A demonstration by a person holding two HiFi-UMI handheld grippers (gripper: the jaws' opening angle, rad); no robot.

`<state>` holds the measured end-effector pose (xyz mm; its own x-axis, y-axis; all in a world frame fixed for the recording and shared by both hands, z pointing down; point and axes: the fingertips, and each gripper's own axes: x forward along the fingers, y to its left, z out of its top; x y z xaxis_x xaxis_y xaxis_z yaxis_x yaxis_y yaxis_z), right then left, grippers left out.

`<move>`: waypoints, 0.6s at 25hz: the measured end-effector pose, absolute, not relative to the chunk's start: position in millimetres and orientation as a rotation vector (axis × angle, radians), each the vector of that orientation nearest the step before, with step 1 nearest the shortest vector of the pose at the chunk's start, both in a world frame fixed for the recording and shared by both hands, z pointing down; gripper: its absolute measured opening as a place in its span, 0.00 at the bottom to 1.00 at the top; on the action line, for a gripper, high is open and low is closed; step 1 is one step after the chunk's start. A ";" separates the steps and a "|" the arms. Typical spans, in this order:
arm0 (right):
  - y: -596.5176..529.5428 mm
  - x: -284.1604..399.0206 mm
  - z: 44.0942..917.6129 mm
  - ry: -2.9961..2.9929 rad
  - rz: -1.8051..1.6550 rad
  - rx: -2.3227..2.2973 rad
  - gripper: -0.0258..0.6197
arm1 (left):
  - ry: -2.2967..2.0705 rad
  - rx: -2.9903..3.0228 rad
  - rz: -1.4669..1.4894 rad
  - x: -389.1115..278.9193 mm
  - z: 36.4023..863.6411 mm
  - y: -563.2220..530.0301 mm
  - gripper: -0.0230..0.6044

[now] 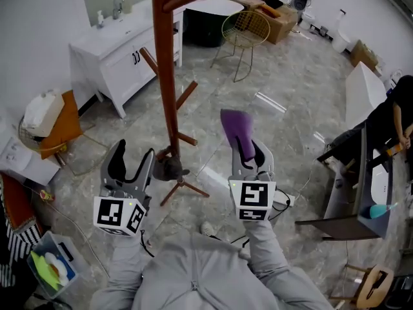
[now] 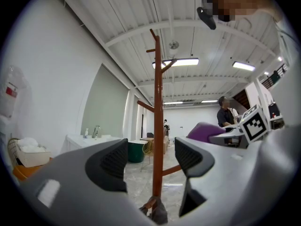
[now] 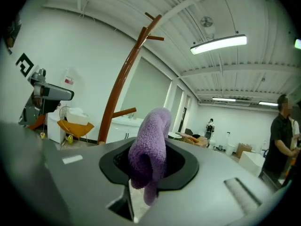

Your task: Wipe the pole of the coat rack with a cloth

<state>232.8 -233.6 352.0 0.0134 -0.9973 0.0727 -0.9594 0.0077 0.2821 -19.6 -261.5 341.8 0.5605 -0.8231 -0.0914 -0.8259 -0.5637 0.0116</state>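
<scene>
A pale marbled floor (image 1: 277, 76) fills the room, with a white vanity cabinet (image 1: 119, 53) and its sink standing against the wall at the far left. Nearer the middle rises the coat rack, whose reddish-brown wooden pole (image 1: 166, 76) stands upright with short pegs angling off it and splayed legs at its foot. A gold wire chair (image 1: 246, 30) sits well beyond the rack. The left gripper (image 1: 132, 159) is low and just left of the pole's foot, with its jaws spread wide and nothing between them. In the left gripper view the pole (image 2: 158, 126) shows through the gap of that gripper (image 2: 151, 160), beyond the jaw tips and not touched by either one. The right gripper (image 1: 248, 155) is to the right of the pole and apart from it, with its jaws closed tightly on a purple cloth (image 1: 237, 131). The cloth stands up out of the jaws as a folded, fuzzy tongue and does not touch the rack. In the right gripper view the cloth (image 3: 150, 145) bulges from the clamped jaws of the right gripper (image 3: 149, 163), and the pole (image 3: 120, 91) leans across the background to its left.
</scene>
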 end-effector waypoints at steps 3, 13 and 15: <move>-239.4 235.0 349.5 -2.101 -0.159 2.072 0.17 | 1.469 -2.732 0.128 -22.2 341.4 -261.0 0.57; -253.5 244.1 352.4 -2.259 0.032 2.143 0.17 | 1.531 -2.695 0.132 -29.9 339.1 -260.6 0.57; -253.9 246.7 353.4 -2.249 0.029 2.150 0.17 | 1.539 -2.689 0.135 -31.0 337.7 -260.0 0.57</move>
